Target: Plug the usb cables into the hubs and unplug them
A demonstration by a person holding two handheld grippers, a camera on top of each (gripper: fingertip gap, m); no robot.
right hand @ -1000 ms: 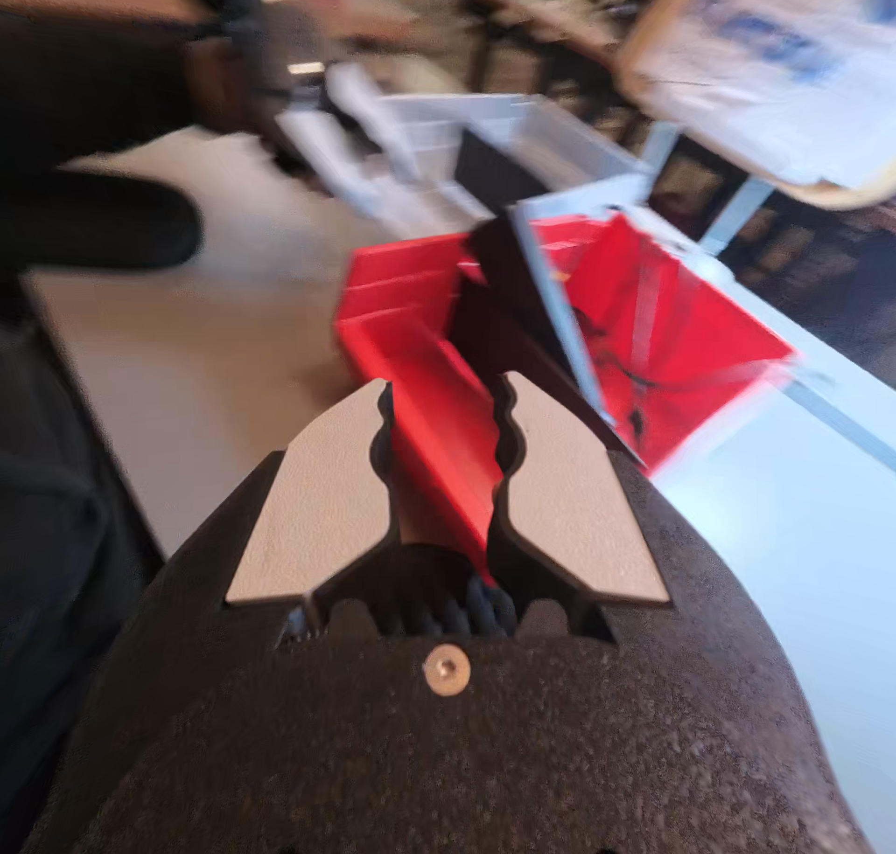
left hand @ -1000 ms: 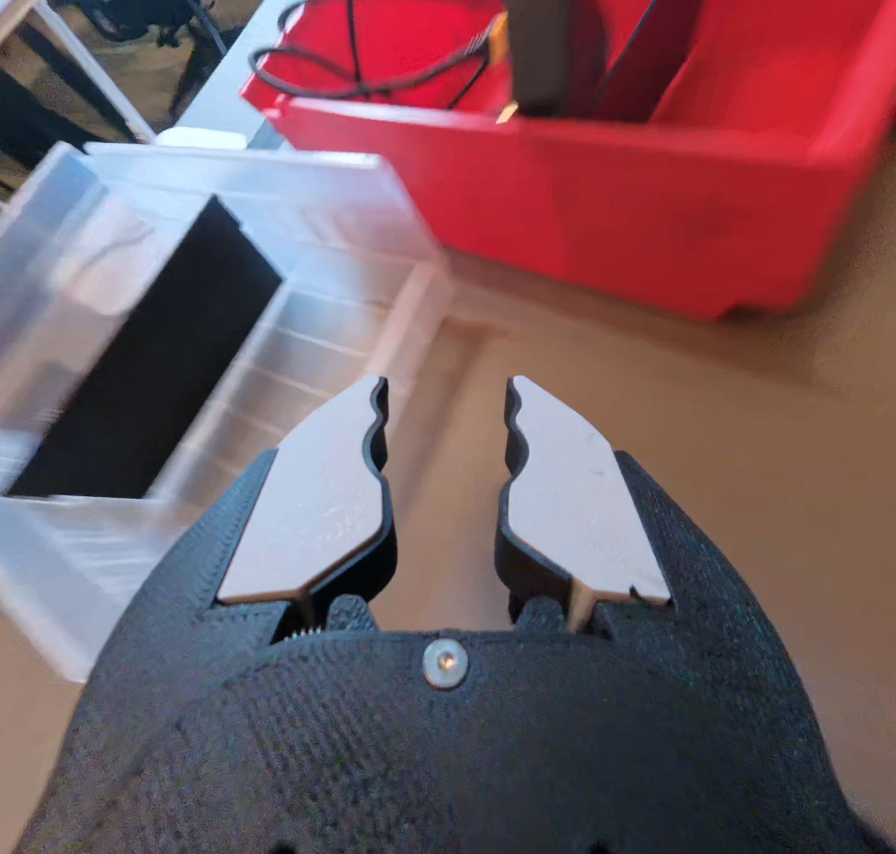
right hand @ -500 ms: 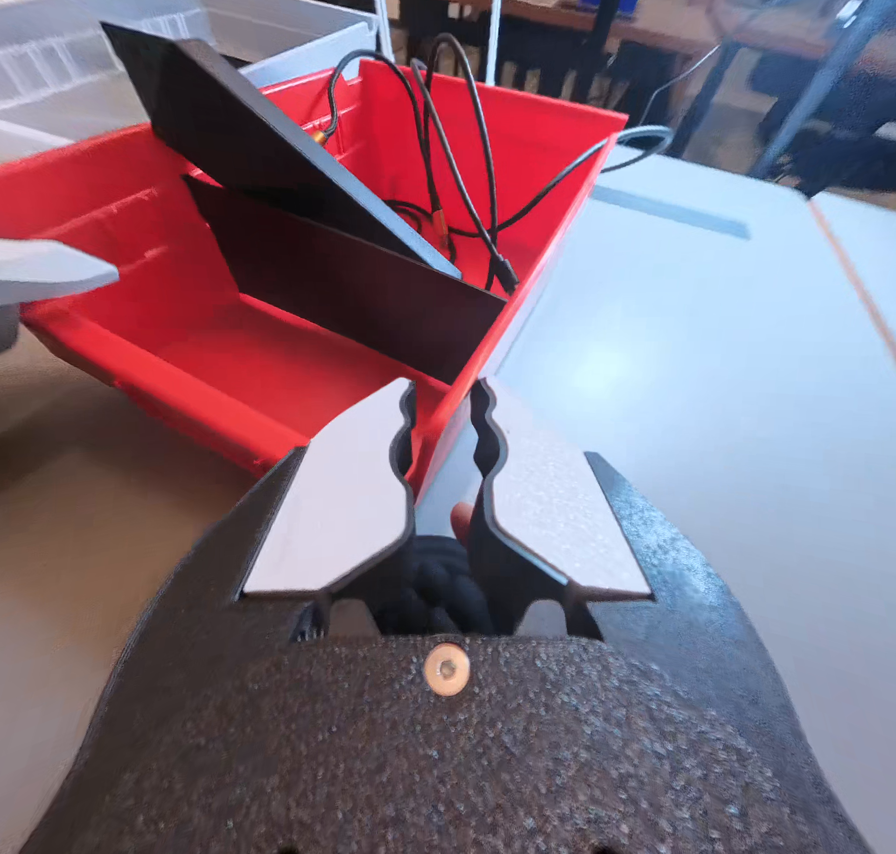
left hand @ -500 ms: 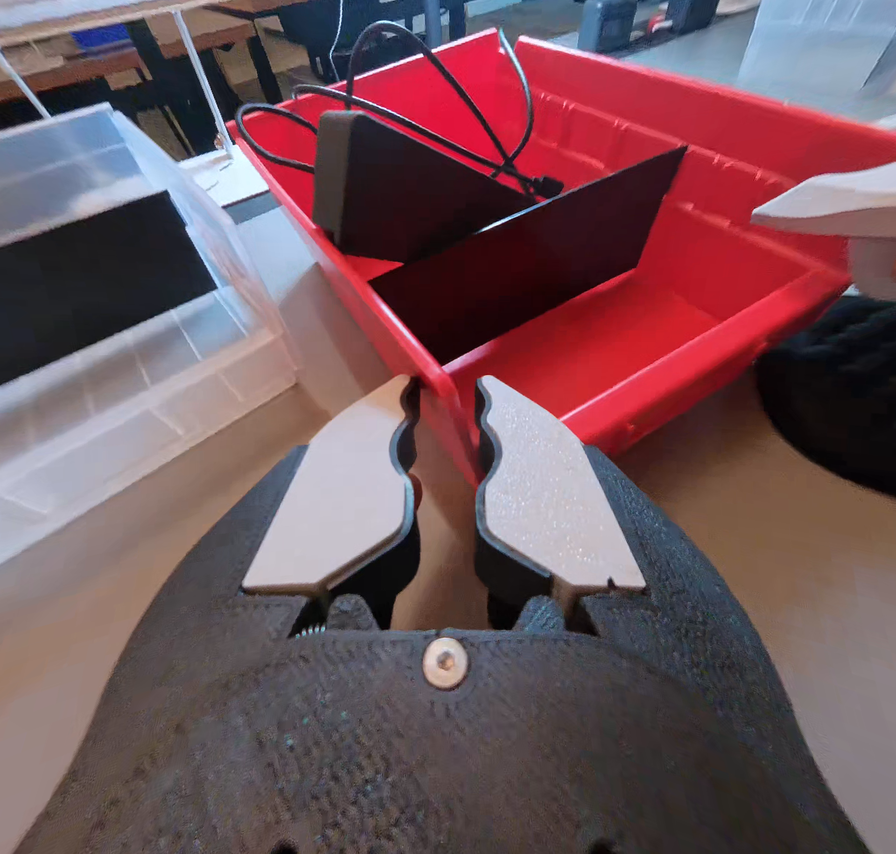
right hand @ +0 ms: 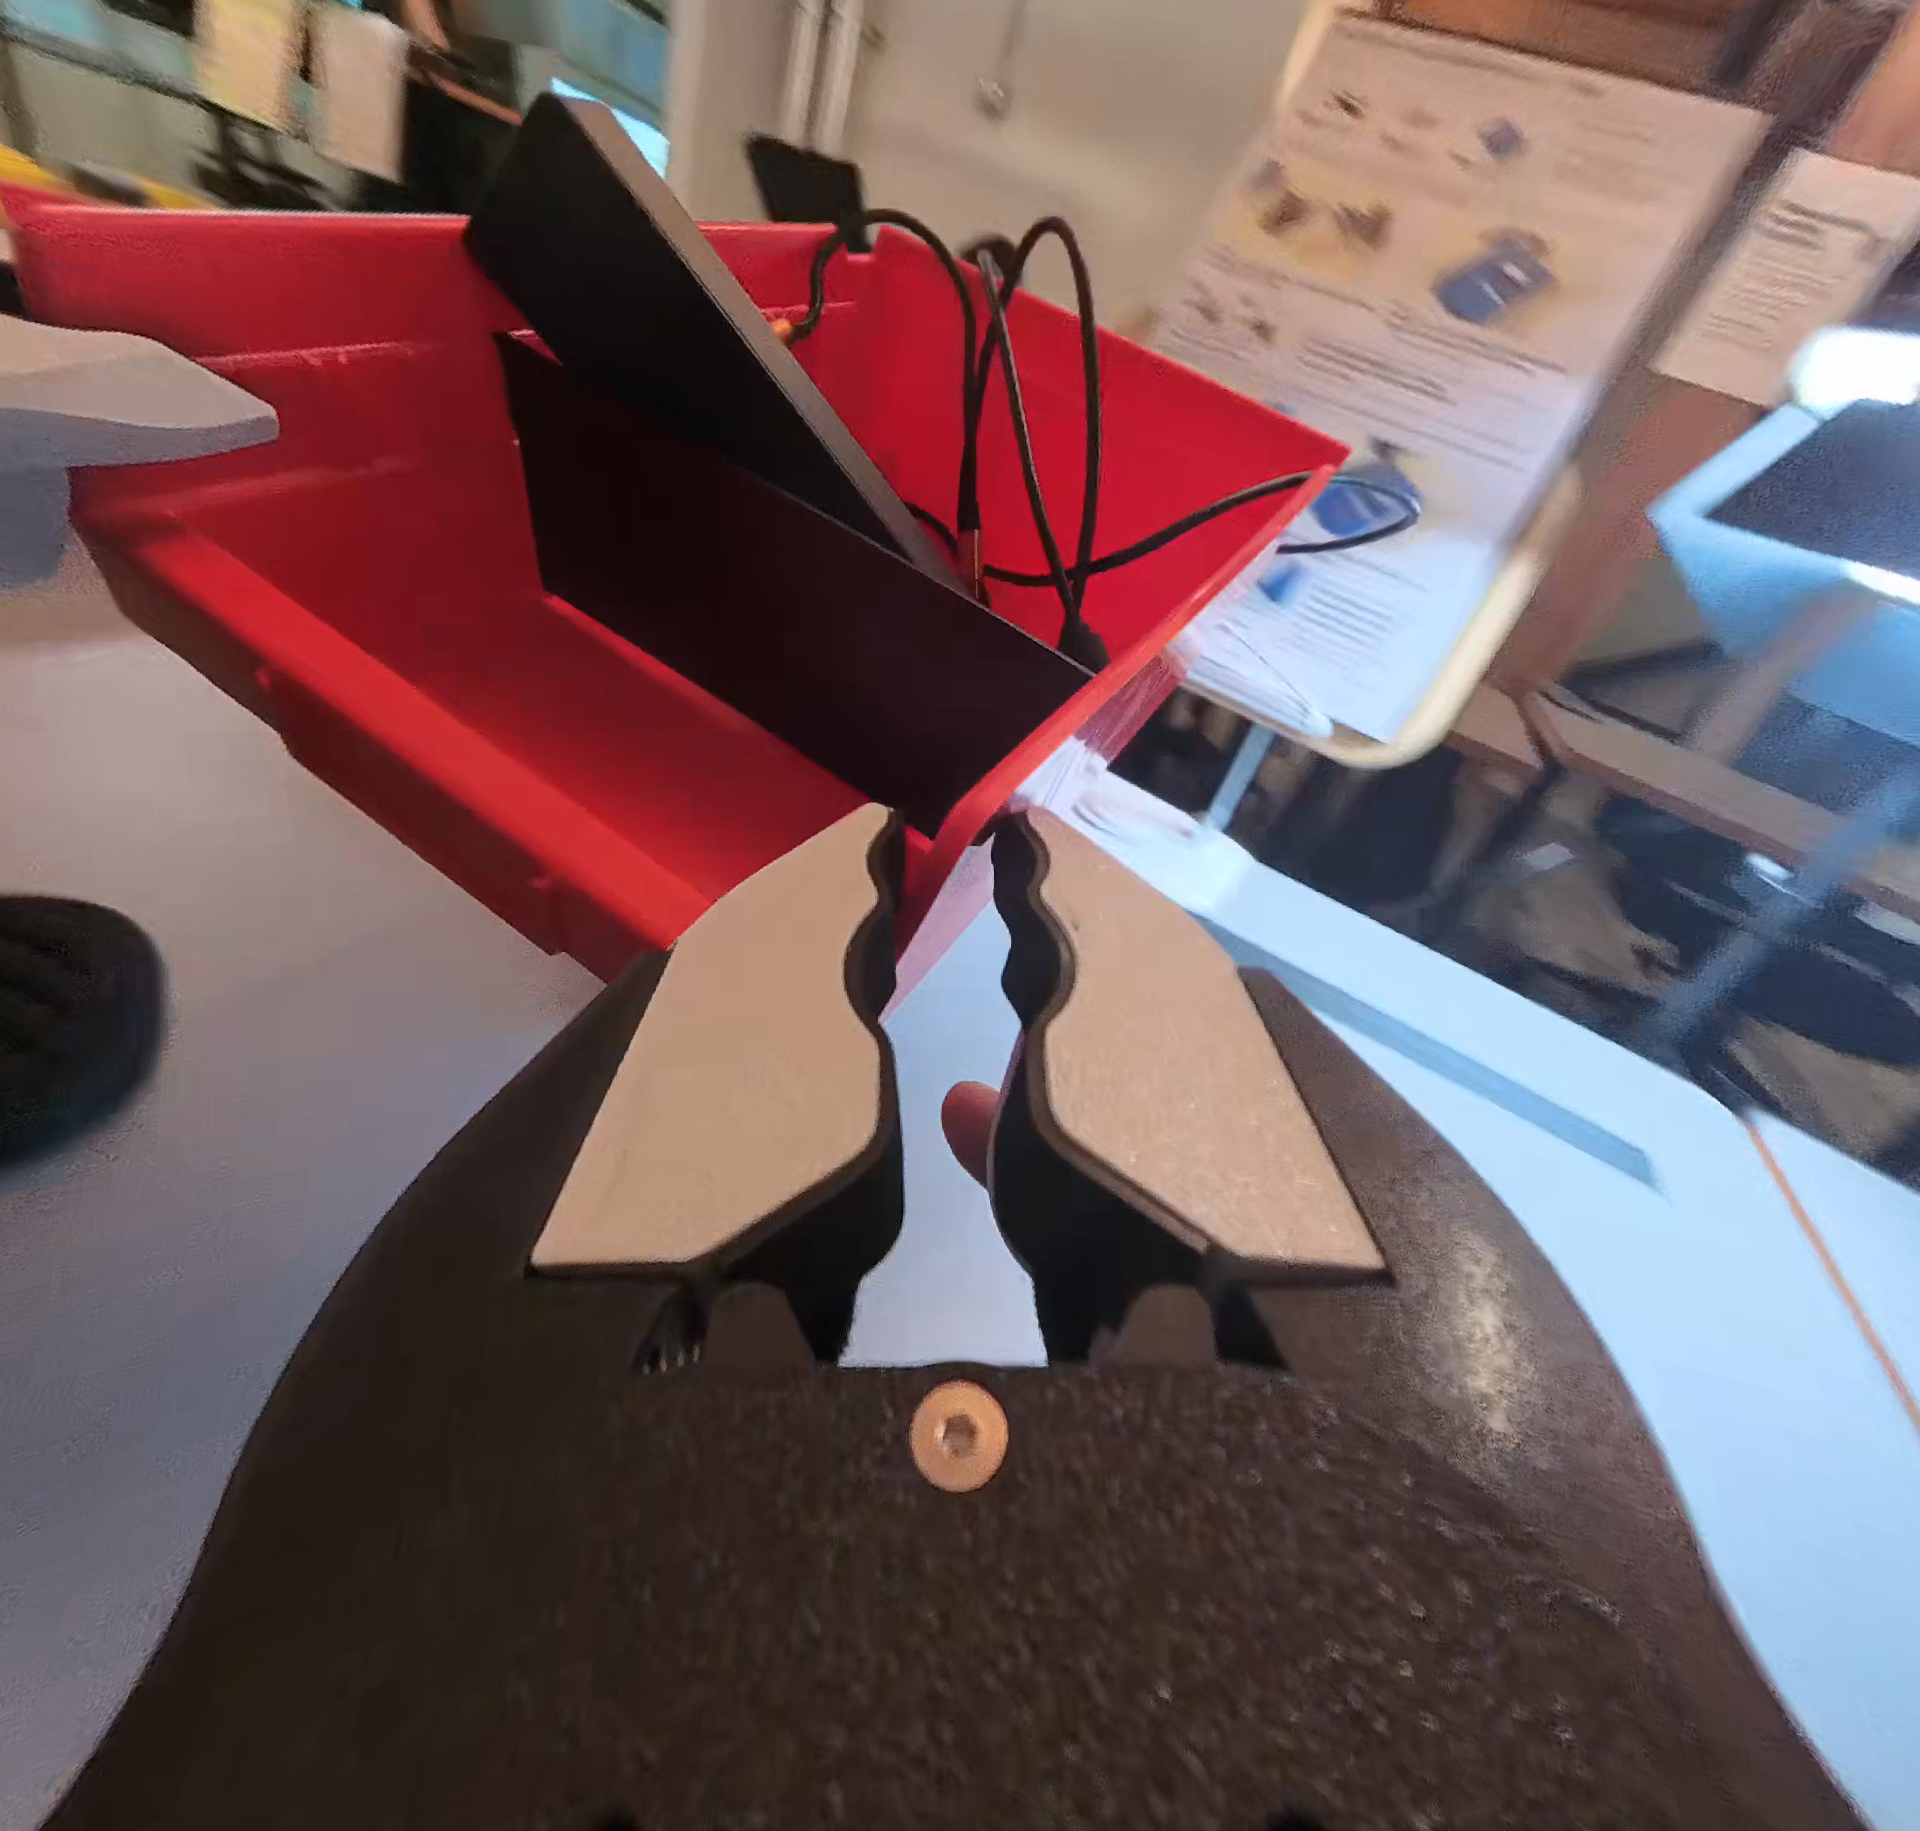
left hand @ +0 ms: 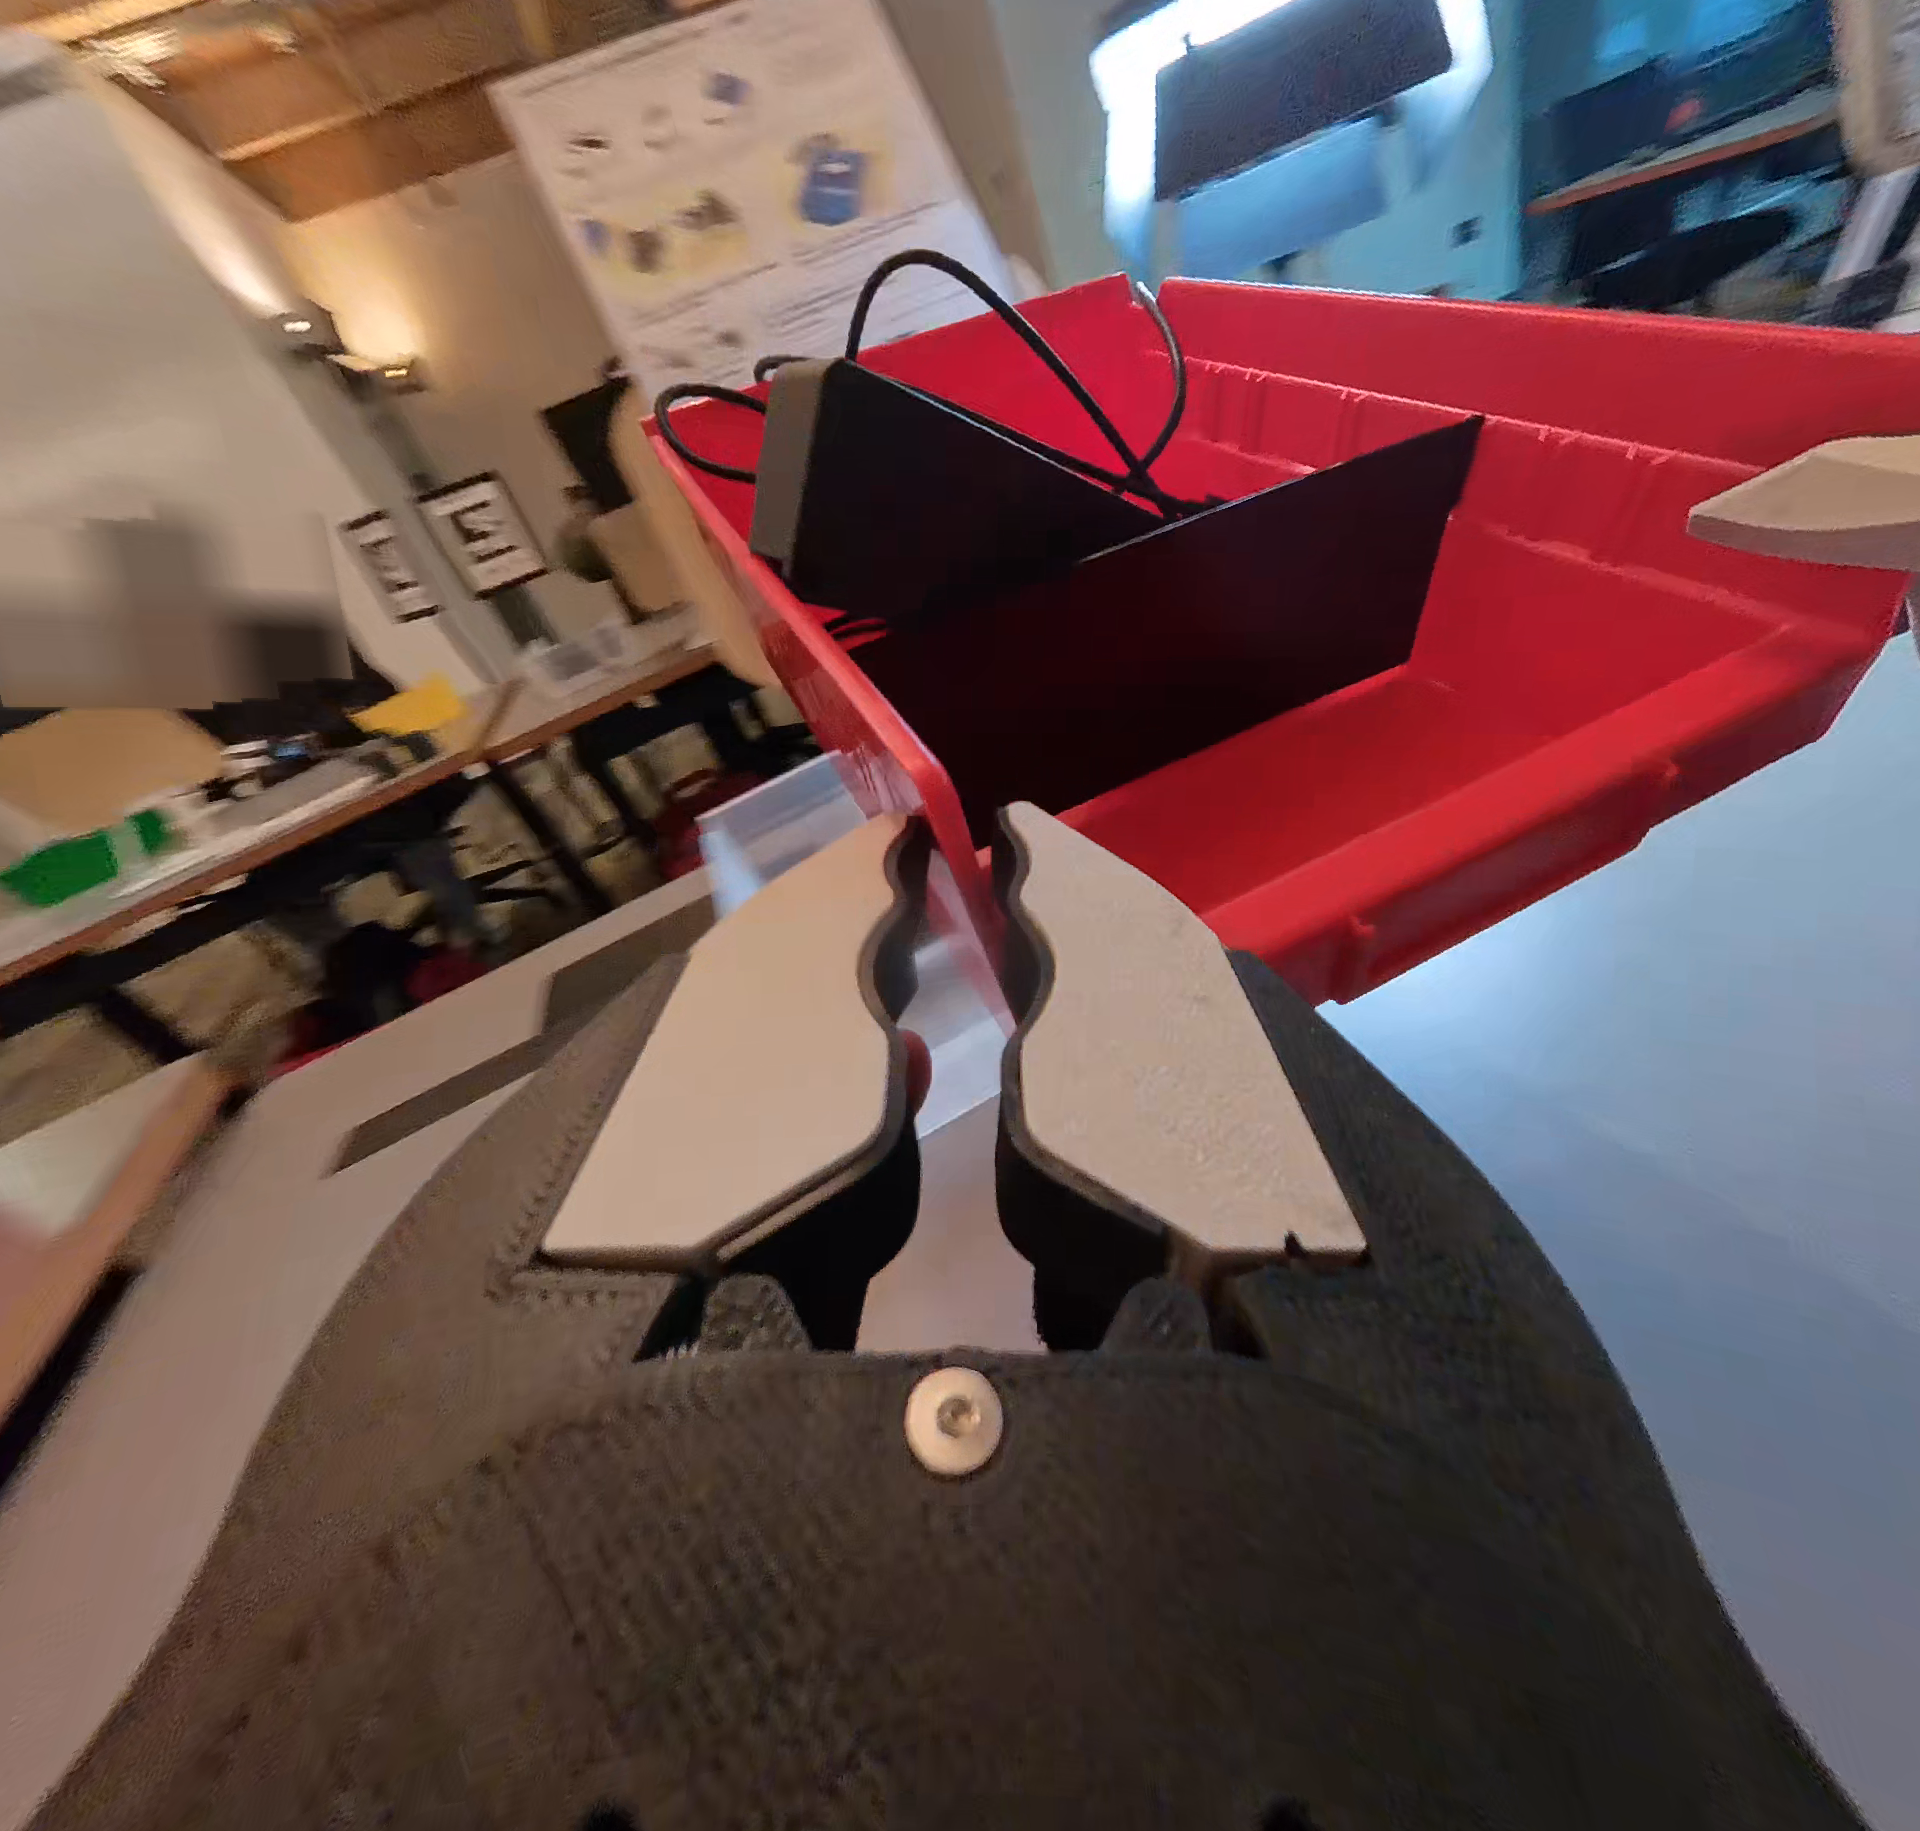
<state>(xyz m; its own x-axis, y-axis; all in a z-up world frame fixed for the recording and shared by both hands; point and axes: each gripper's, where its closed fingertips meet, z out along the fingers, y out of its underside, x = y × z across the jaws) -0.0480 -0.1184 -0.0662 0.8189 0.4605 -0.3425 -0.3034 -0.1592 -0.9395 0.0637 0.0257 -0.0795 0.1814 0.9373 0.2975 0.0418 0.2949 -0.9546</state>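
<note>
Black hub (left hand: 914, 493) with usb cables (left hand: 1049, 358) leans on divider (left hand: 1195, 628) inside red bin (left hand: 1558, 742). Left hand-held gripper (left hand: 951, 846) and right hand-held gripper (right hand: 940, 836) each pinch bin side wall, bin lifted and tilted above bench (left hand: 1662, 1106). Keep level, lower evenly.

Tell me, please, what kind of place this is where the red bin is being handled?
Probably a lab or workshop. A large poster with pictures of devices hangs on the wall, long work tables carry loose equipment, and the red bin holds a black device and cables.
</note>
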